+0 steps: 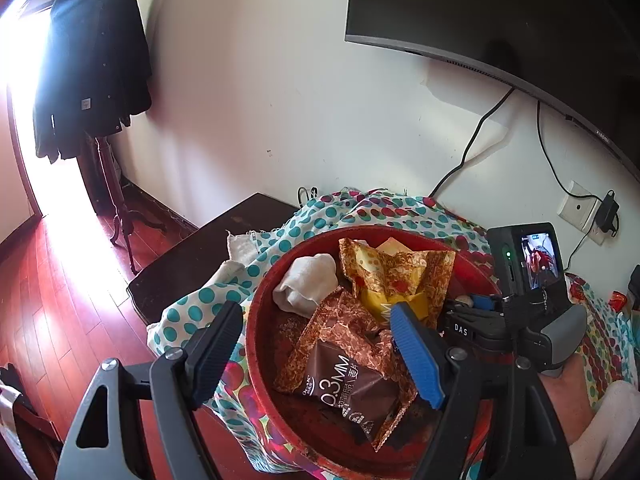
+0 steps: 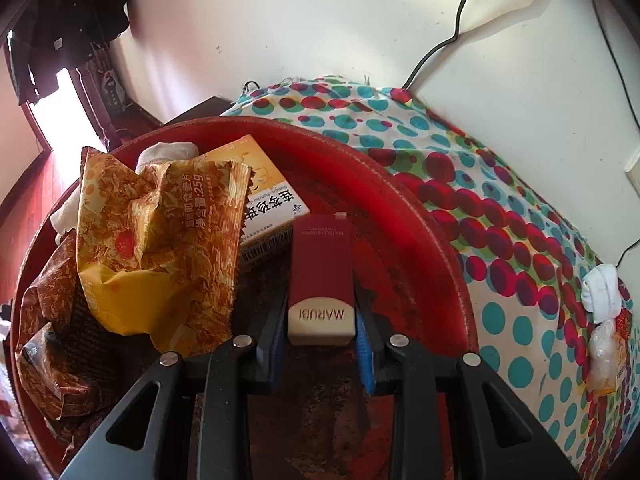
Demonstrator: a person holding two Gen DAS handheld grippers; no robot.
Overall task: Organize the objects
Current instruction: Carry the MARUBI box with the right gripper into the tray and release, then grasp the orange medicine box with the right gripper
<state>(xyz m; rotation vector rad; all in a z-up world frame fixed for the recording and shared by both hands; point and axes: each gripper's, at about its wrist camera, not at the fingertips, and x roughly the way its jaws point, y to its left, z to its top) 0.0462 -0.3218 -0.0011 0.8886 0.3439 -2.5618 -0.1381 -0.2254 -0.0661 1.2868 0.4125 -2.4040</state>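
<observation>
A round red tray sits on a dotted cloth. In it lie a brown snack packet, a yellow snack packet, a white sock and a yellow box. My left gripper is open and empty, hovering over the tray's near left side. My right gripper is shut on a dark red MARUBI tube with a cream cap, held inside the tray. The right gripper also shows in the left wrist view.
The dotted cloth covers a dark wooden cabinet against a white wall. A white sock and a small bagged item lie on the cloth at right. A monitor hangs above. A coat rack stands left.
</observation>
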